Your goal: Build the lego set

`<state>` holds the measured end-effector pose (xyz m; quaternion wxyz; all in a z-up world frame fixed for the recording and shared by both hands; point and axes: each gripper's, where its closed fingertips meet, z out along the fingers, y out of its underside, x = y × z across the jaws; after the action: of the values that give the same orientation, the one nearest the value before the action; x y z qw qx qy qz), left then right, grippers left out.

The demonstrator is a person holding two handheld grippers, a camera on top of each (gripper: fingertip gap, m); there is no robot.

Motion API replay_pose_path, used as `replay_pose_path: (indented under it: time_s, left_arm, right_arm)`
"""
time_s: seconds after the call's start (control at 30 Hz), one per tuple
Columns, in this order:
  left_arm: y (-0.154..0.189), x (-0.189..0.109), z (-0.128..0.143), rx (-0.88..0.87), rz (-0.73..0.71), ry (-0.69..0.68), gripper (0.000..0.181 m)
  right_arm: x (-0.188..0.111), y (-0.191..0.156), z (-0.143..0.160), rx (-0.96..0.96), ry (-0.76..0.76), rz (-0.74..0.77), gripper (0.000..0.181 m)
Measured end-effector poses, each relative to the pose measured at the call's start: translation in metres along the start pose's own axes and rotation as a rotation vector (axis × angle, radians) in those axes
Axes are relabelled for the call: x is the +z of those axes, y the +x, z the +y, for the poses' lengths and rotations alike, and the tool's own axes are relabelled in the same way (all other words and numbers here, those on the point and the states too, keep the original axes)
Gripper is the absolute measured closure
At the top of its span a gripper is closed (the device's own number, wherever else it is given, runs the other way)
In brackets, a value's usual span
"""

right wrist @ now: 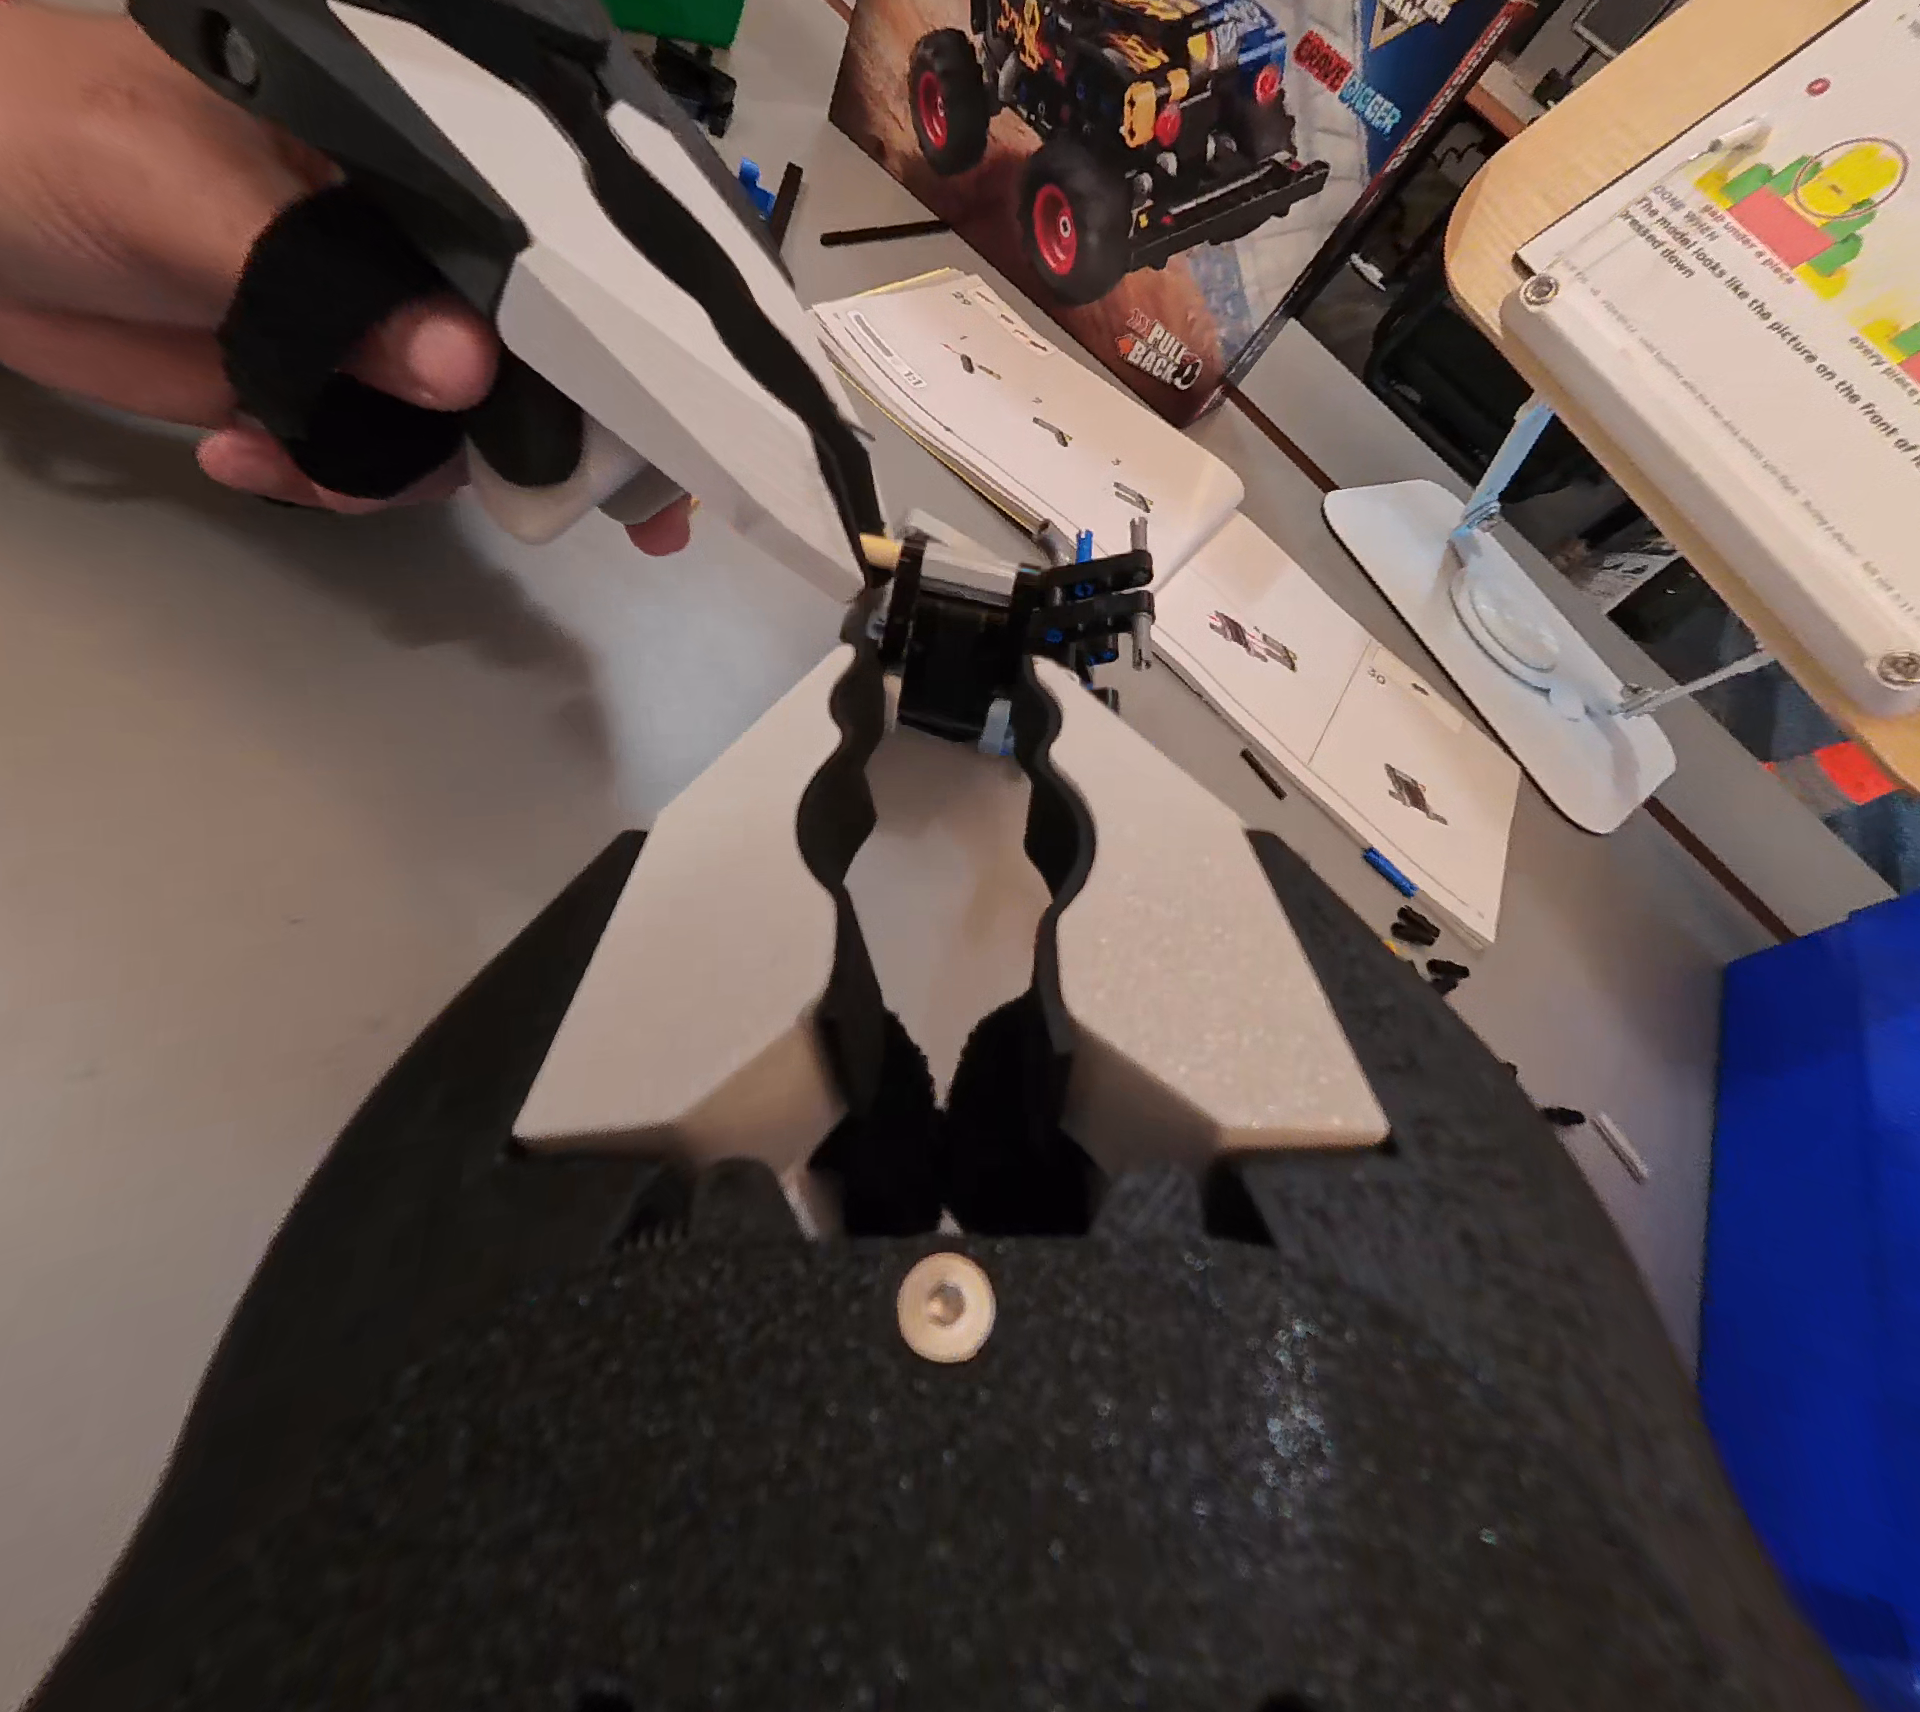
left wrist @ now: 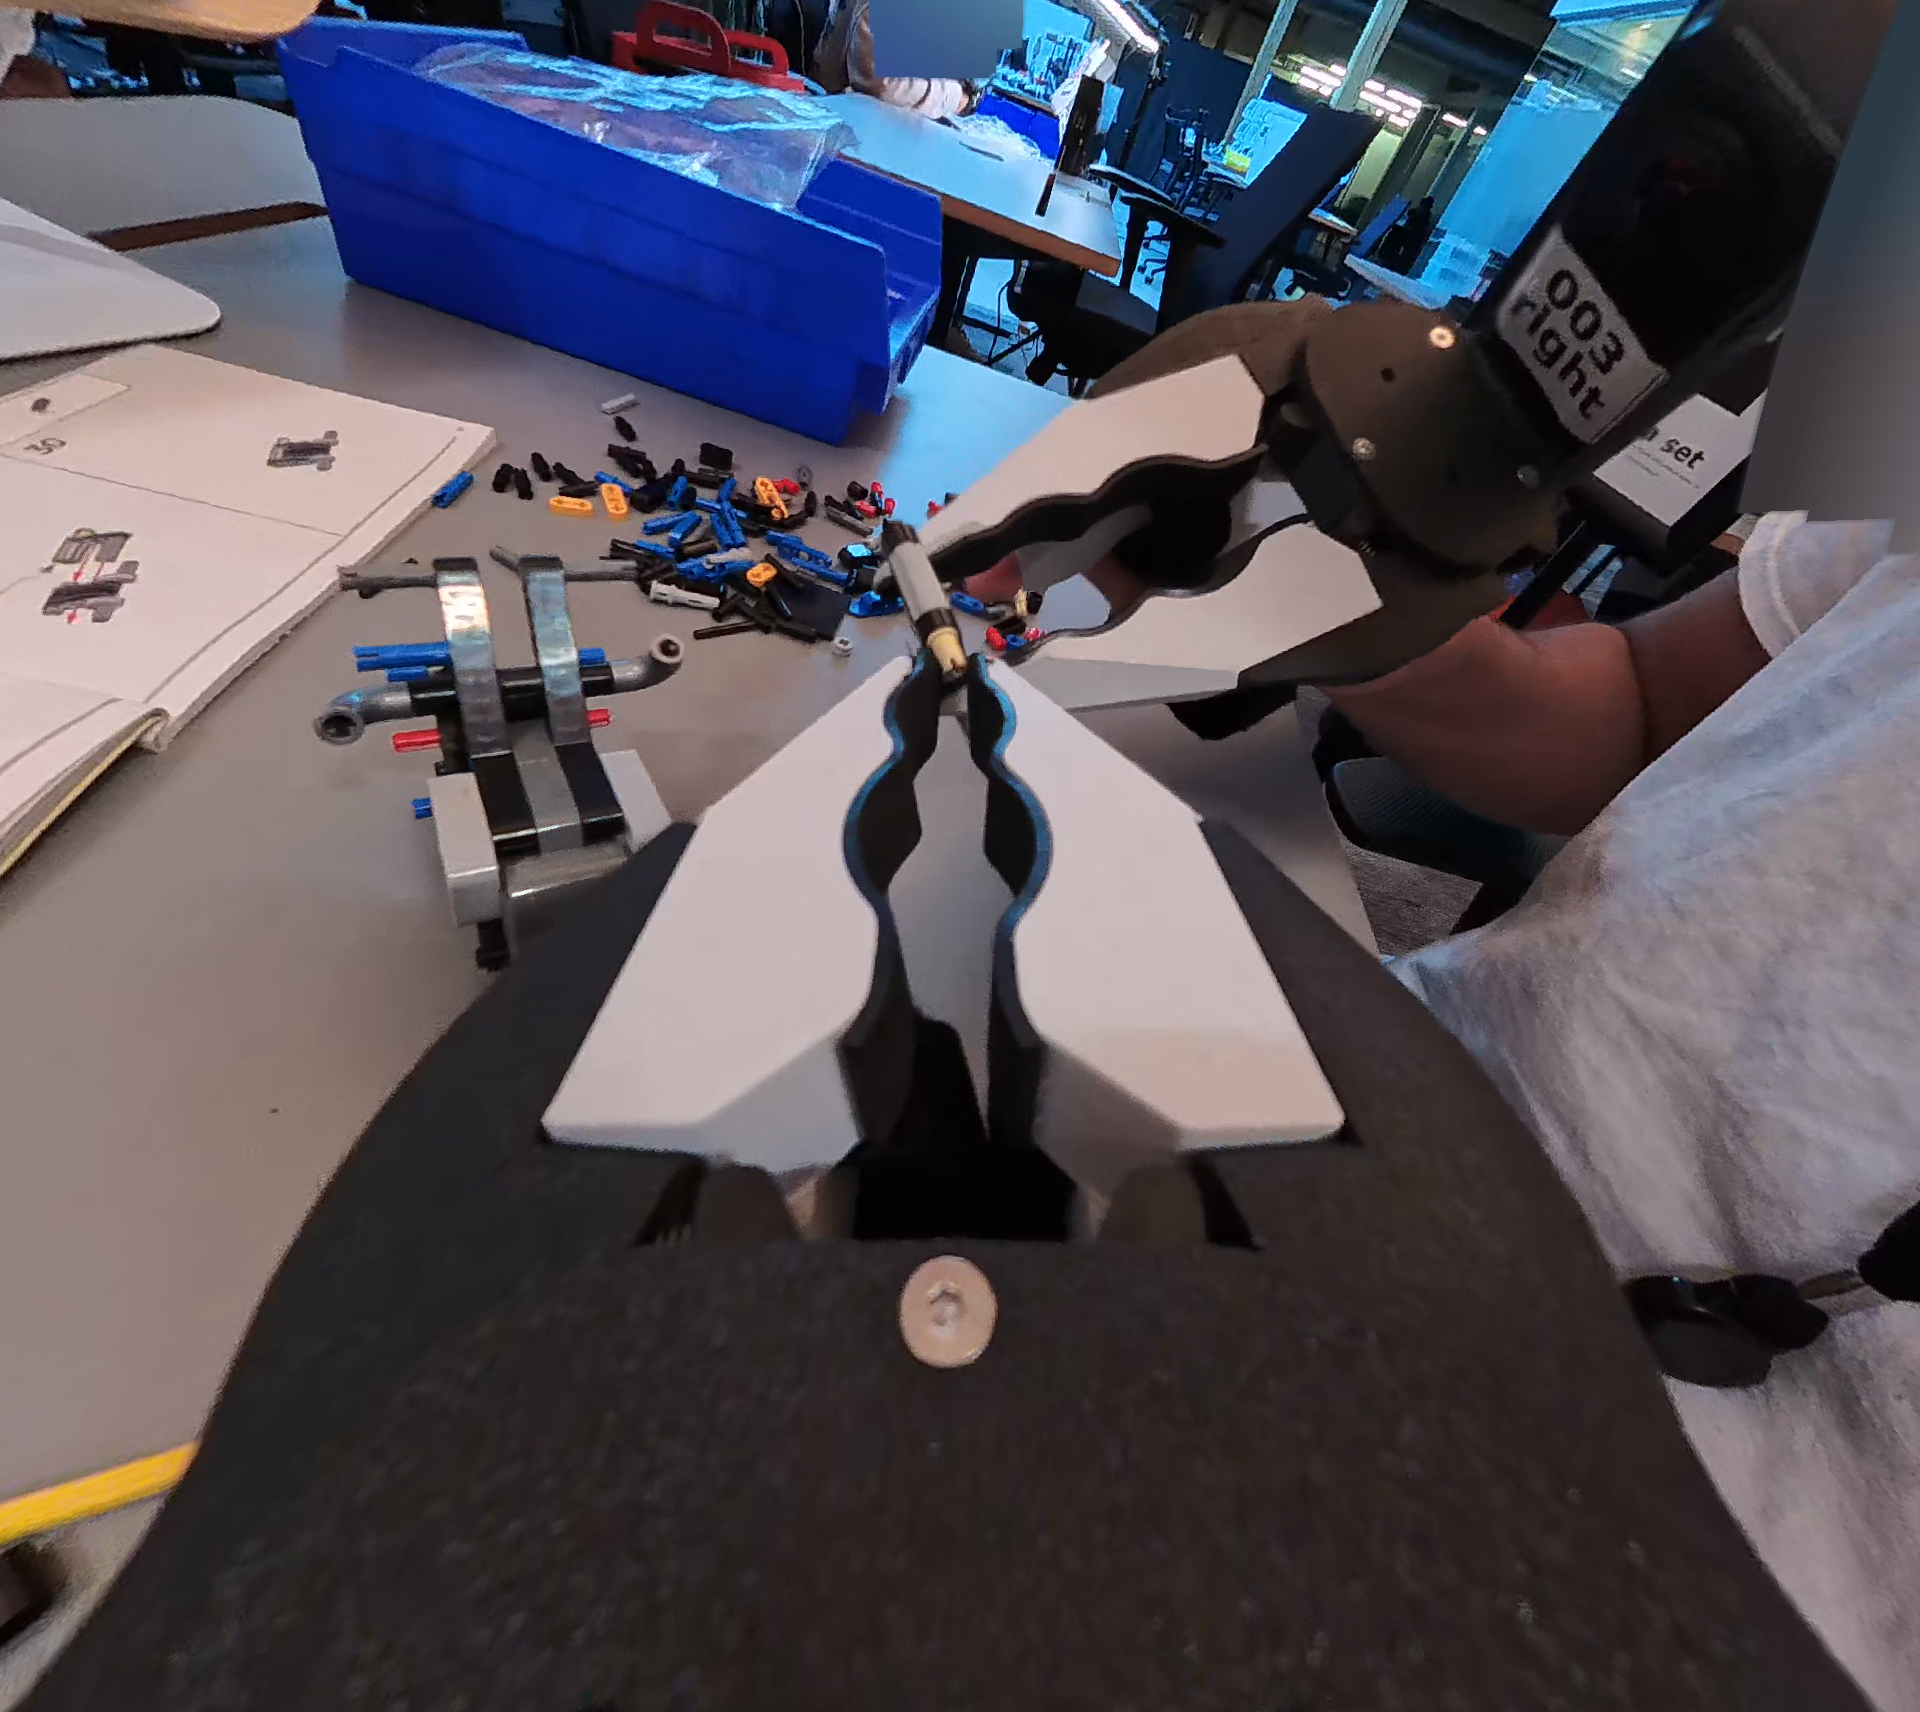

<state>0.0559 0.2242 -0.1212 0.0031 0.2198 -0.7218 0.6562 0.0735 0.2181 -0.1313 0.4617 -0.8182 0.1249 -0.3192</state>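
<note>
Grippers meet in mid-air above the worktop [left wrist: 260, 987]. The left gripper [left wrist: 948, 670] has its tips pinched nearly together on the tan end of a small pin [left wrist: 920, 597], a stubby piece with tan, black and white sections. The right gripper [left wrist: 961, 597] comes in from the right in that view, its tips around the pin's other end.

From the right wrist view, the right gripper [right wrist: 945, 675] is clamped on a small black and grey sub-assembly [right wrist: 961, 623], fingers part-way apart to fit its width. Black beams with blue pins stick out of its far side. The left gripper [right wrist: 868, 566] comes down from the upper left, and the pin's tan tip [right wrist: 881, 548] shows right at the sub-assembly's top-left corner, touching it or just beside it; I can't tell which.

On the worktop, a larger grey and black build [left wrist: 520, 727] stands left of the grippers, blue and red pins poking from its sides. Behind it lies a scatter of loose parts [left wrist: 727, 519] in black, blue, orange and red. An open manual [left wrist: 156, 540] lies at the far left, and a blue bin [left wrist: 623, 249] with clear bags sits beyond the parts. The set's box [right wrist: 1143, 83] stands upright past the manual [right wrist: 1299, 654] in the right wrist view.
</note>
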Motion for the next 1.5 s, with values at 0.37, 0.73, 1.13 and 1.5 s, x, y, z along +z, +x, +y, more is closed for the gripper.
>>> replay_pose_path:
  time_s: [0.37,0.73,1.13,1.5]
  left_arm:
    - [-0.011,0.0,0.002,-0.107,-0.015,-0.007,0.167]
    - [-0.008,-0.002,0.003,-0.093,-0.016,-0.017,0.175]
    - [-0.004,-0.003,-0.005,-0.138,0.014,0.031,0.175]
    - [-0.008,-0.005,-0.006,-0.181,0.019,0.042,0.176]
  right_arm:
    - [0.006,-0.002,0.0,-0.233,-0.062,0.142,0.157]
    - [0.007,-0.005,-0.006,-0.428,-0.046,0.257,0.156]
    - [0.004,-0.004,-0.013,-0.295,-0.025,0.224,0.156]
    - [0.006,-0.004,-0.017,-0.296,-0.021,0.22,0.147]
